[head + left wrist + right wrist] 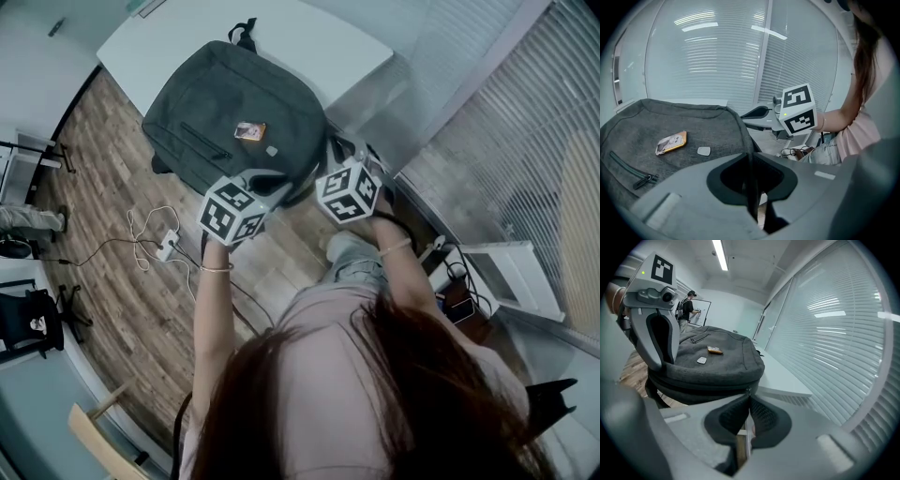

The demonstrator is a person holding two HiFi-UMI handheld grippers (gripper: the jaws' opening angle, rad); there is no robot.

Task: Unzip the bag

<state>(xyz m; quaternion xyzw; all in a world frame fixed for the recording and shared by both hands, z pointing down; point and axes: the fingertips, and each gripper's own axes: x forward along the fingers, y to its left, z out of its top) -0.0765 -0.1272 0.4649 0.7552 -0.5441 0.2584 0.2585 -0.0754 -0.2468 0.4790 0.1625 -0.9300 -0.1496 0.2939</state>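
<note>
Grey bag (234, 122): flat on white table (309, 47), near end overhanging table edge toward person. Left gripper (751, 164): jaws narrow, clamped on dark strip at bag's near edge. Right gripper (748, 399): jaws almost together, apparently pinching small zipper pull (748, 390) at side seam. Risks: pull slips from shallow tip pinch. Left hold on thin edge gives way, so bag drags with pull and slides off table. Slider jams at rounded corner if tugged off zipper line.
</note>
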